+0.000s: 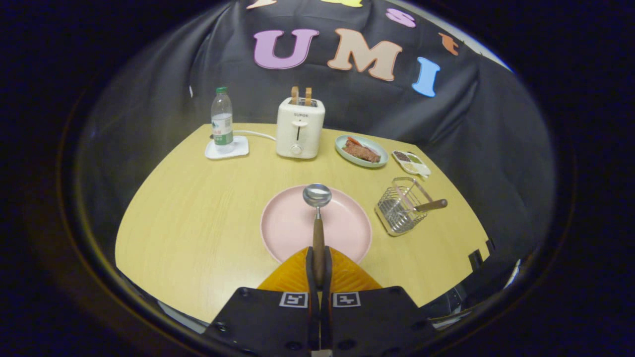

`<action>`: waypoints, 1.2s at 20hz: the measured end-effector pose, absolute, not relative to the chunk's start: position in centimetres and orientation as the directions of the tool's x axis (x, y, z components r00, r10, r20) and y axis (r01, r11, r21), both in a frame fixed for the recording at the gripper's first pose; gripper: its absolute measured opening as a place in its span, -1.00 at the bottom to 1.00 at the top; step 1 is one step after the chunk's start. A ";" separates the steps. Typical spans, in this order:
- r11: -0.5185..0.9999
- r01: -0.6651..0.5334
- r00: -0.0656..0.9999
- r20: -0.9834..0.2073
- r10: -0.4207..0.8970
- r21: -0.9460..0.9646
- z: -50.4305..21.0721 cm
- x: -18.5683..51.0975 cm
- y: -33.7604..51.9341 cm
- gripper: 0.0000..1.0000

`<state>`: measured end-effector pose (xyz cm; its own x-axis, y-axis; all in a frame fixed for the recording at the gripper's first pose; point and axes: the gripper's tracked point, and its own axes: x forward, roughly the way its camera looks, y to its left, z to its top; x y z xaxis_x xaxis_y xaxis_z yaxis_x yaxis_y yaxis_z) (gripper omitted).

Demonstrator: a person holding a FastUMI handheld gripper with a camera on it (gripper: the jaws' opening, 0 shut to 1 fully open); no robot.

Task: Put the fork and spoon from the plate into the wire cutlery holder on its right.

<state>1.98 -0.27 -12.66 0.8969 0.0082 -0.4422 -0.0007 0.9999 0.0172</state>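
One spoon is what you have in the gripper: both fingers are pressed against its wooden handle, jaws narrowed right down onto it, and the metal bowl points straight ahead over the far part of the one pink plate. You can't tell from here whether the bowl touches the plate or hangs above it. One wire cutlery holder stands on the table to the right of the plate, near it but apart. One wooden handle already sticks out of that holder, leaning to the right; its head is hidden inside the wire, so you can't tell which utensil it is. Beyond the plate you have one white toaster with two slices of bread standing up in its slots, and one clear bottle on one white coaster to its left. Right of the toaster sits one green dish of food, with one small tray just beside it.
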 end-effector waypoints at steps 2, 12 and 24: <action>0.997 0.049 0.893 -0.450 -0.019 0.056 -10.7 2.5 -1.7 -0.92; 0.891 0.358 0.797 -0.589 -0.134 0.280 -6.9 5.6 -10.3 -0.91; 0.781 0.537 0.545 -0.838 -0.034 0.318 -11.2 8.6 -13.6 -0.91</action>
<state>8.59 -13.64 -11.24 0.5453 -0.0338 -0.8376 0.5369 0.7814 0.3180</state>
